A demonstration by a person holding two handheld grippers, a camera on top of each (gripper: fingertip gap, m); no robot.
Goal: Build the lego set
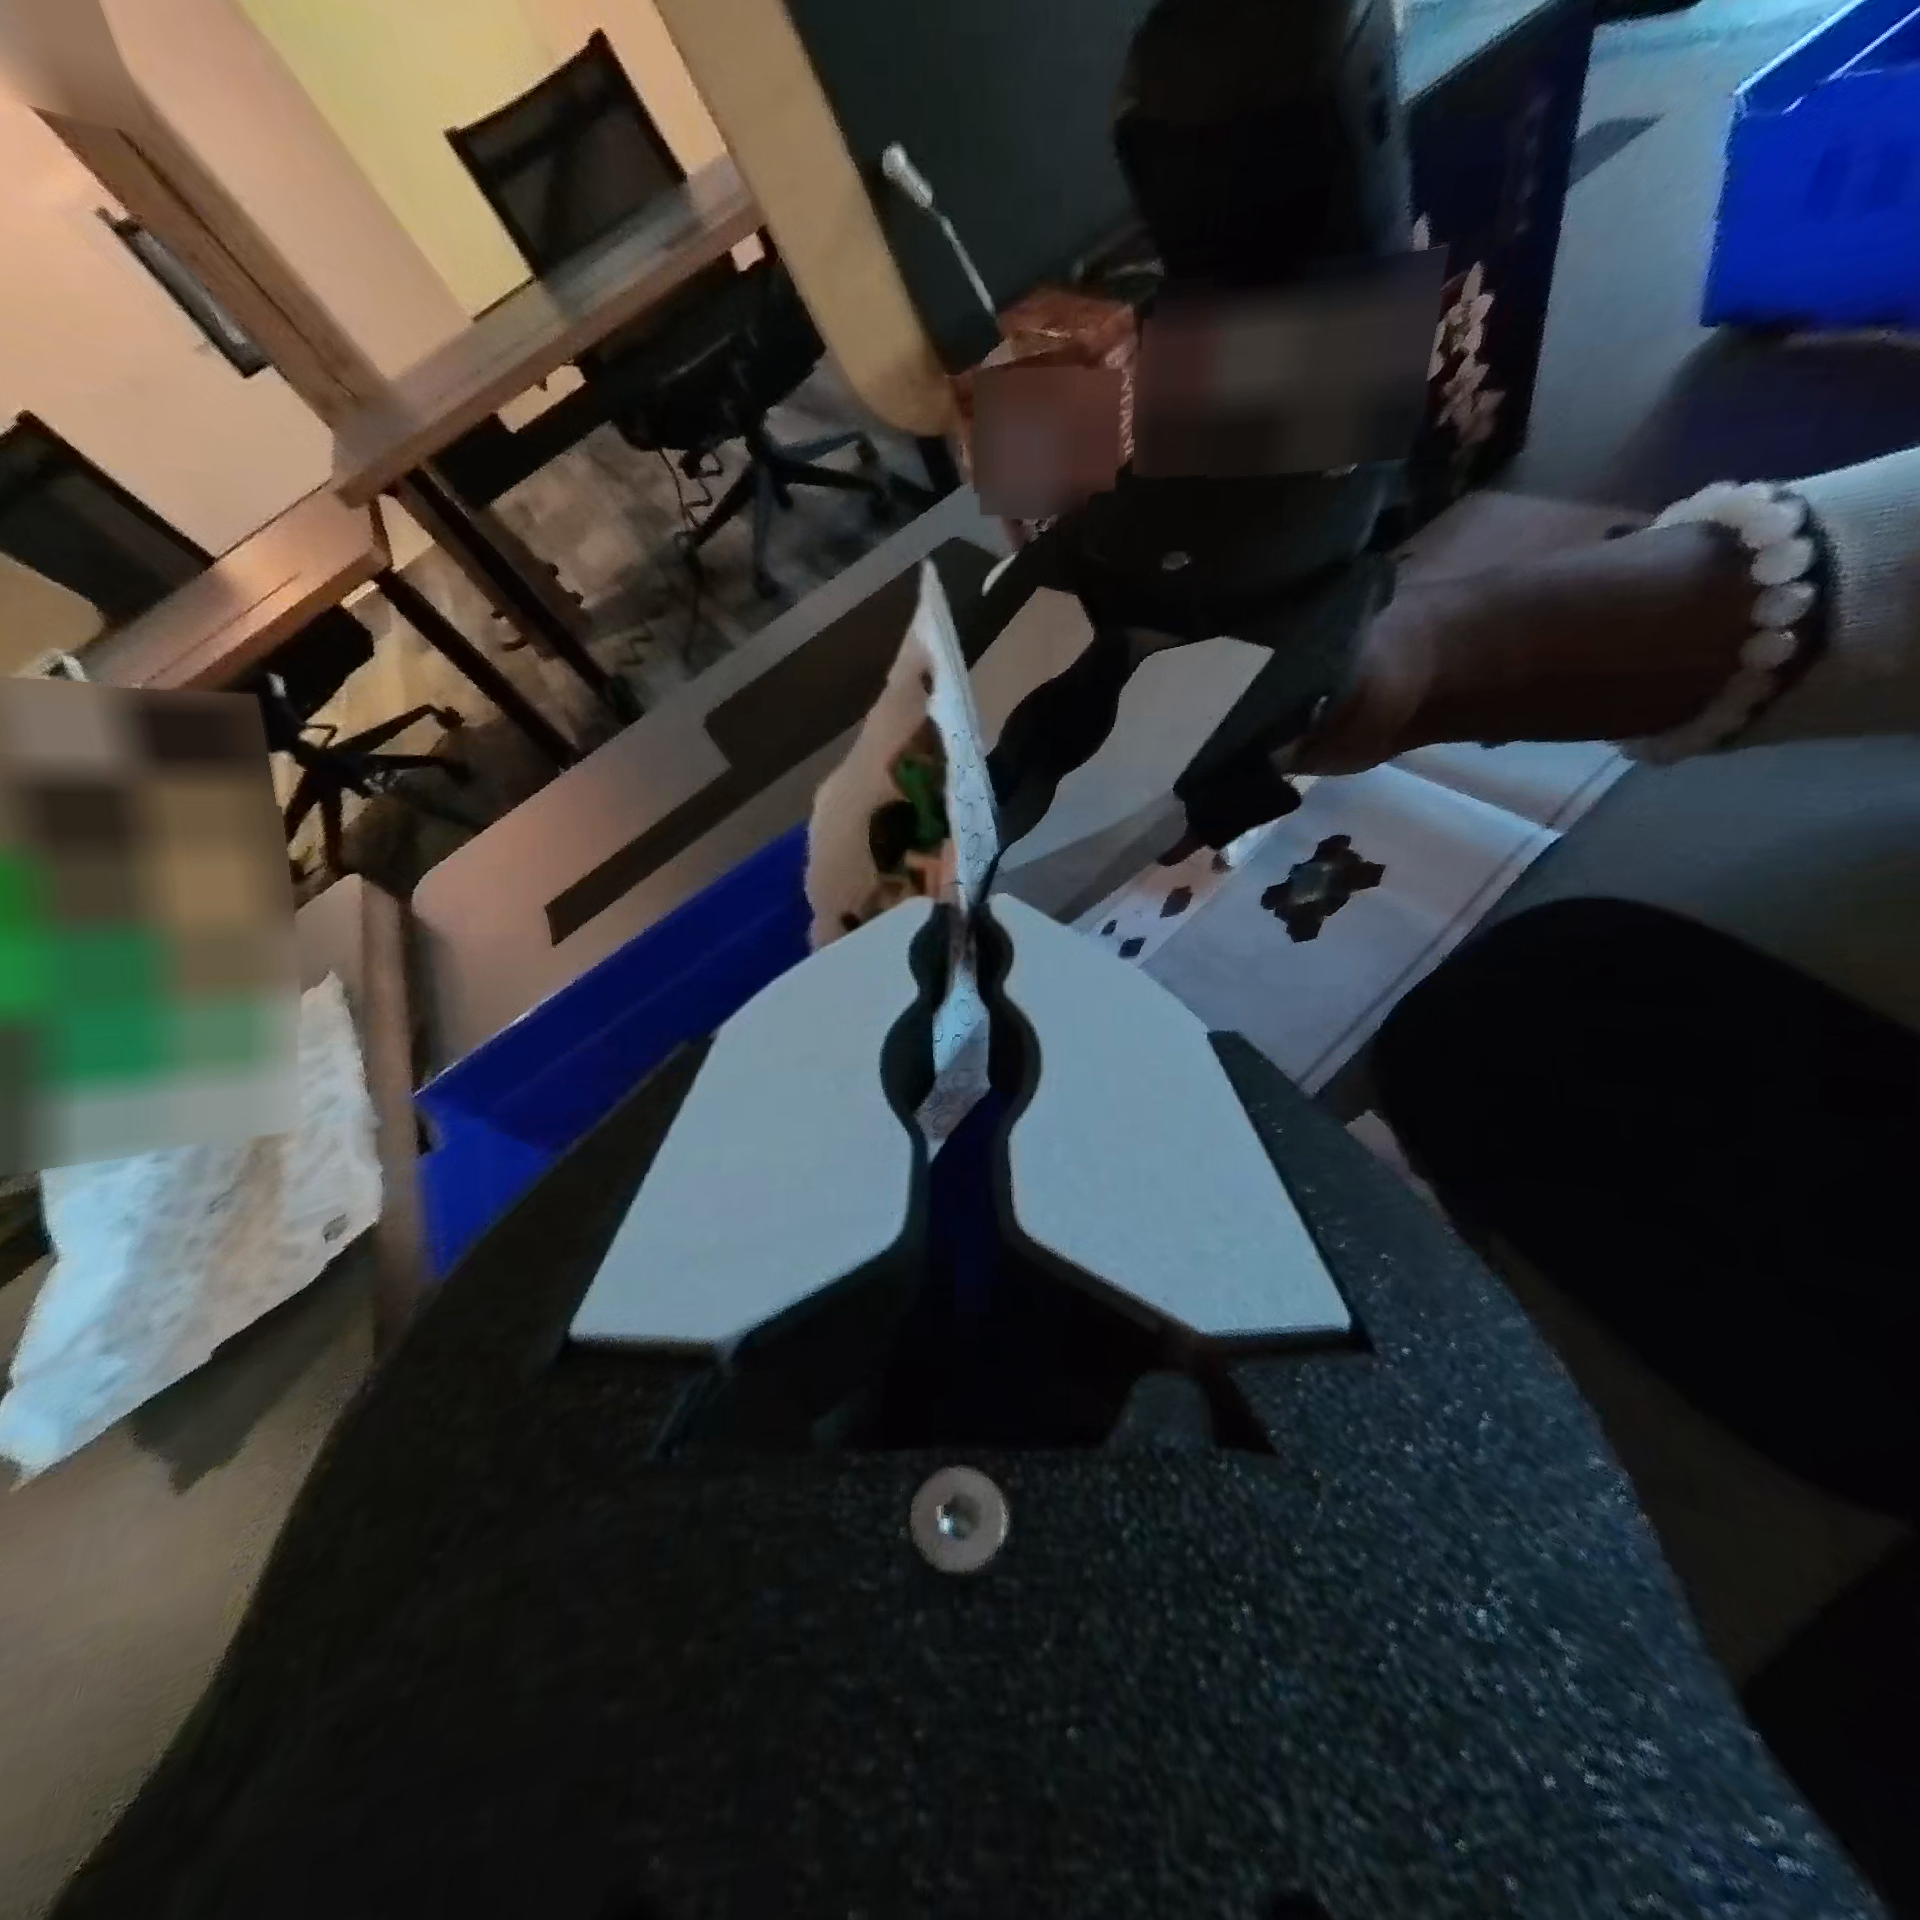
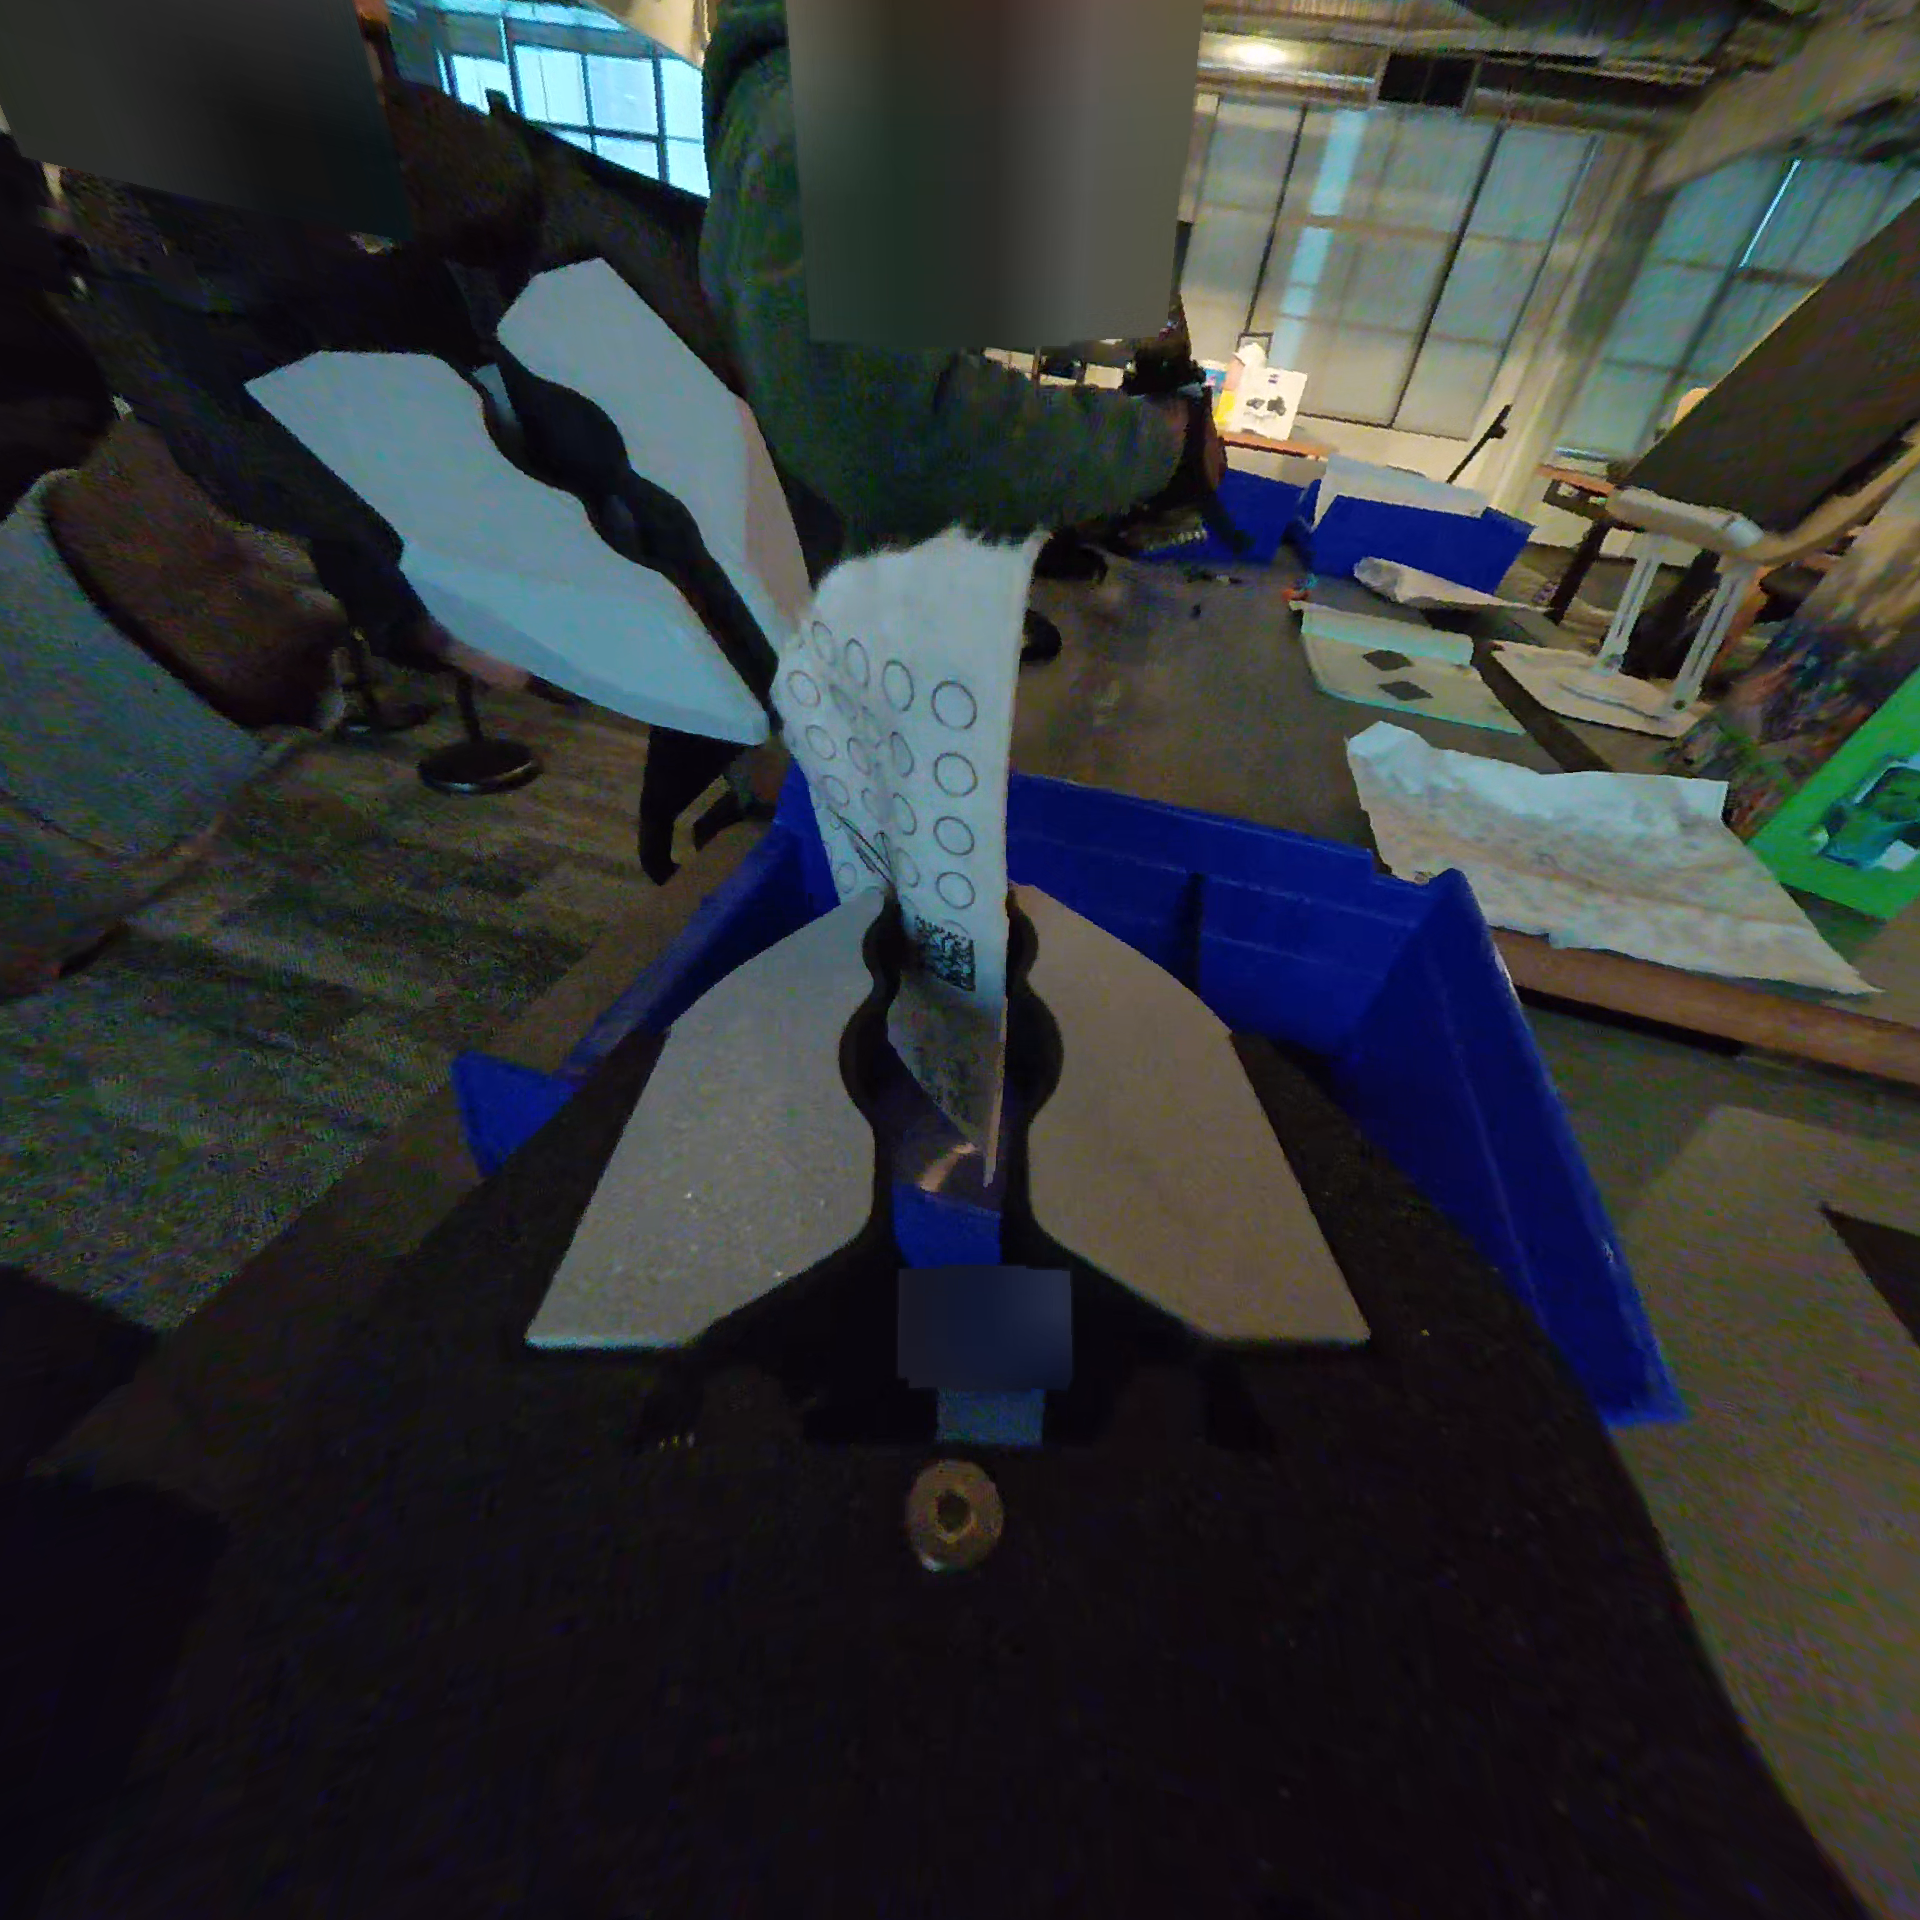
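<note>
A white plastic bag point(image 2: 914, 727) printed with rings and a square code mark hangs between both grippers above a blue bin point(image 2: 1299, 935). My right gripper point(image 2: 948, 914) is shut on the bag's lower part, with both pads pressing on the folded plastic. My left gripper point(image 2: 774, 696) comes in from the upper left and pinches the bag's side edge. In the left wrist view the bag point(image 1: 961, 748) shows edge-on, pinched at the tips of my left gripper point(image 1: 961, 935). My right gripper point(image 1: 1013, 810) grips it just beyond, held by a hand with a beaded bracelet point(image 1: 1777, 613).
The blue bin point(image 1: 623, 1018) sits right under the grippers. Crumpled white paper point(image 2: 1558, 831) and a green box point(image 2: 1860, 810) lie to its right. A cardboard flap point(image 1: 582, 831), a white sheet with dark marks point(image 1: 1351, 904), desks and office chairs stand around. A person stands behind.
</note>
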